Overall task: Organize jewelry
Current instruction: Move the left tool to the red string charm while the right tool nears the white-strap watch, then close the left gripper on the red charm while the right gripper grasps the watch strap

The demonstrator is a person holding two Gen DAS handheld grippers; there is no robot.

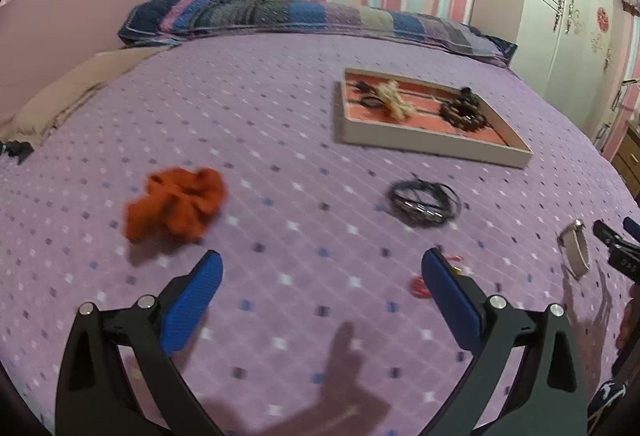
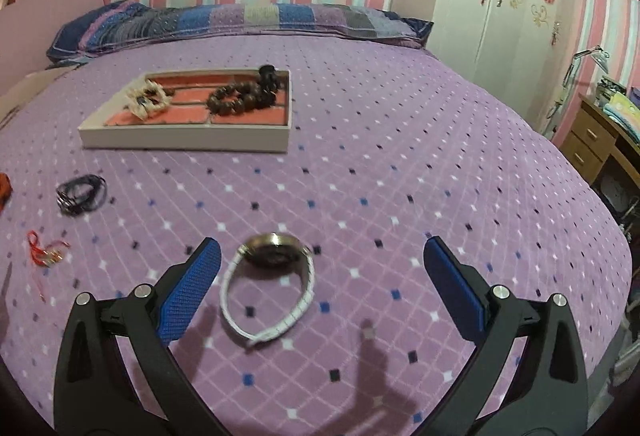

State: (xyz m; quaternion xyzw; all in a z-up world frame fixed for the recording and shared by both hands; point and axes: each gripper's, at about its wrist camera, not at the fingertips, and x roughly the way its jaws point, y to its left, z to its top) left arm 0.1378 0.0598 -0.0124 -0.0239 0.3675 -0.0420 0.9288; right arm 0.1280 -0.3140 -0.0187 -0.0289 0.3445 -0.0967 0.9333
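Both grippers hang spread and empty over a purple bed point(image 2: 400, 155). The right gripper point(image 2: 320, 256) frames a white-strapped watch point(image 2: 272, 288) lying on the cover. The left gripper point(image 1: 320, 268) sits between an orange scrunchie point(image 1: 176, 203) and black bracelet point(image 1: 424, 201). Farther back, a tray point(image 2: 184, 143) holds beaded bracelets point(image 2: 236, 101).

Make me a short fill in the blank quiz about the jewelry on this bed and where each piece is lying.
1. The brown bead bracelet lies inside the ____, whose rim is white.
2. Between the open right claw fingers lies a ____ with a white strap.
3. The orange scrunchie lies on the ____ bedspread.
4. The left claw is open and holds ____.

Missing words: tray; watch; purple; nothing
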